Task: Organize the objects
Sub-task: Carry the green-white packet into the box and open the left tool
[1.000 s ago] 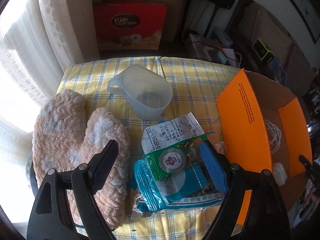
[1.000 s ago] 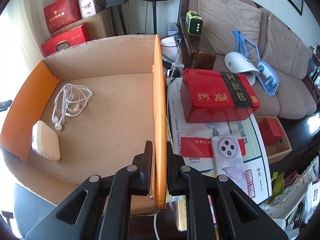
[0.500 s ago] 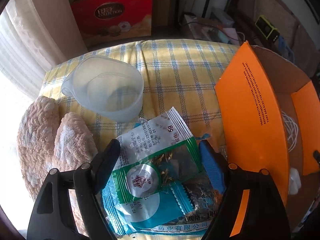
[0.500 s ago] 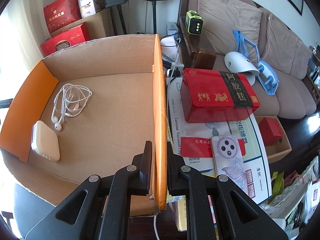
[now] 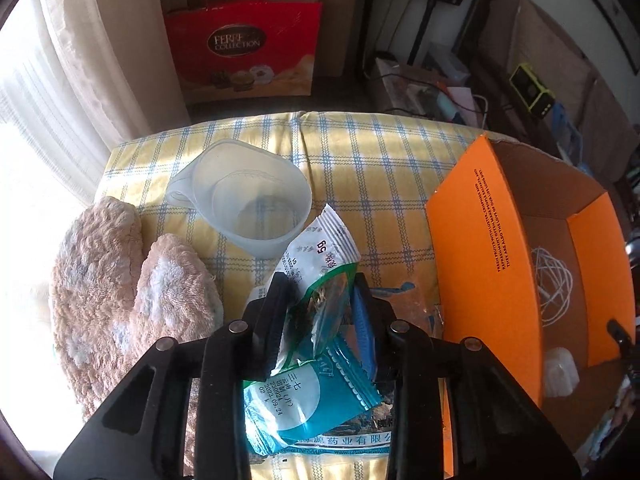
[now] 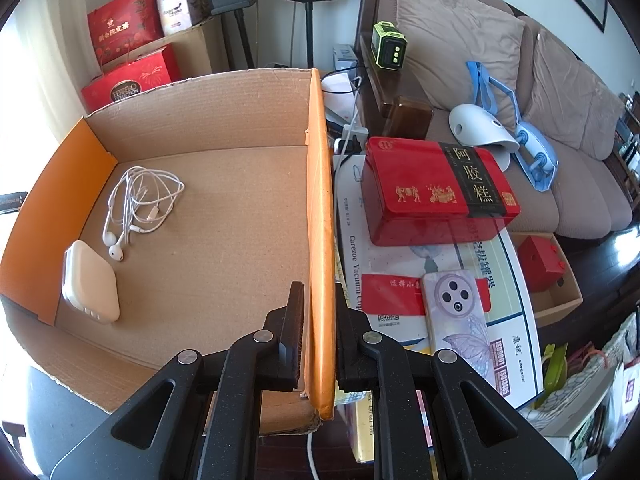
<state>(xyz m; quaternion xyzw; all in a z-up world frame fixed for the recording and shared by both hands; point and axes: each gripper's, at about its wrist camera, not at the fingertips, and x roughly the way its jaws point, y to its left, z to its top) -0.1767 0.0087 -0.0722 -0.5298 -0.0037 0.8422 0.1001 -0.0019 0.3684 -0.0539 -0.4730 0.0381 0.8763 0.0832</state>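
Left gripper (image 5: 320, 312) jaws just closed on crinkly foil sachets (image 5: 316, 308); right gripper (image 6: 318, 332) pinches the corrugated cardboard box wall (image 6: 320, 240).

We read "COLLECTION" on the red paper gift bag (image 5: 244, 46), "5g" on the white-and-green foil sachet (image 5: 322, 252), "2003.09.24" on the teal plastic sachet (image 5: 304, 396), "阿胶糕" on the red rectangular tin (image 6: 436, 190), and "Carezoe Vacuum Cup" on the white printed carton (image 6: 516, 332).
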